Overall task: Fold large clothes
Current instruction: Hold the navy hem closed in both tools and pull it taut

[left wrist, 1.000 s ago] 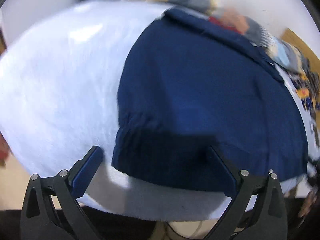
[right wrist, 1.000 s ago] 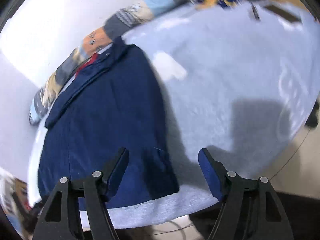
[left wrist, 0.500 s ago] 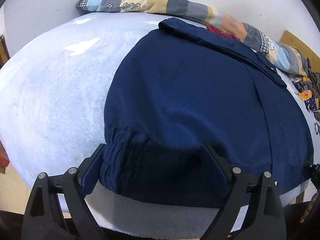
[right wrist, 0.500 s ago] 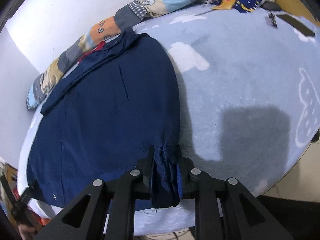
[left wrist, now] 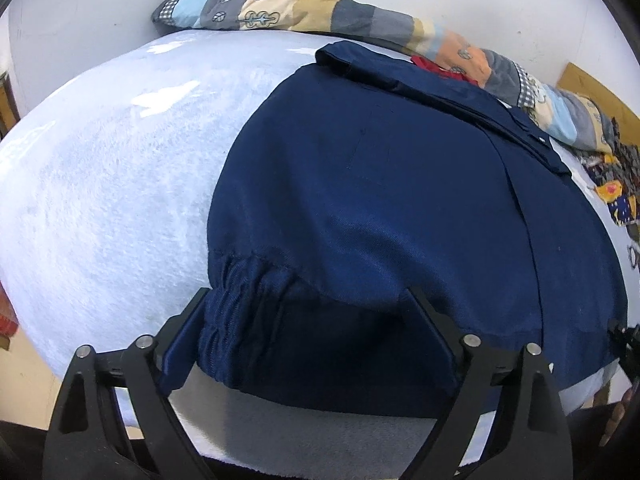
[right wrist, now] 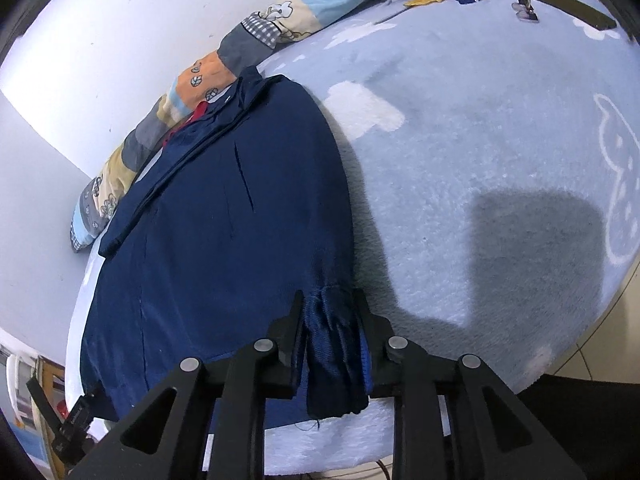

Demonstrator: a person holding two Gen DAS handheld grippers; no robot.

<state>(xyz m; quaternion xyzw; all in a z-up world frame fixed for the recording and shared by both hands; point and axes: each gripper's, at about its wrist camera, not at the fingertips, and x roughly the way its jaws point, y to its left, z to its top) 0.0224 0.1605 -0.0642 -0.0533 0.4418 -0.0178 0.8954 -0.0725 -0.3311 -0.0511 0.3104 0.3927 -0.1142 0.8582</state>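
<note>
**Hem Corners Being Gripped; Fold Not Yet Made**

Pale blue bed blanket [right wrist: 500, 140] carries the navy jacket [left wrist: 400, 200], spread flat, hem at the near edge, collar toward the wall. Right gripper [right wrist: 331, 344] pinches the hem corner, jaws easing slightly. Left gripper [left wrist: 306, 332] straddles the elastic hem corner, jaws wide but closing. Judgement: lifting and folding remain. Patchwork quilt [left wrist: 320, 16] lies beyond.

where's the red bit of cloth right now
In the left wrist view the red cloth peeks out at the far top edge of the navy jacket, wedged against the patchwork pillow by the wall.
</note>
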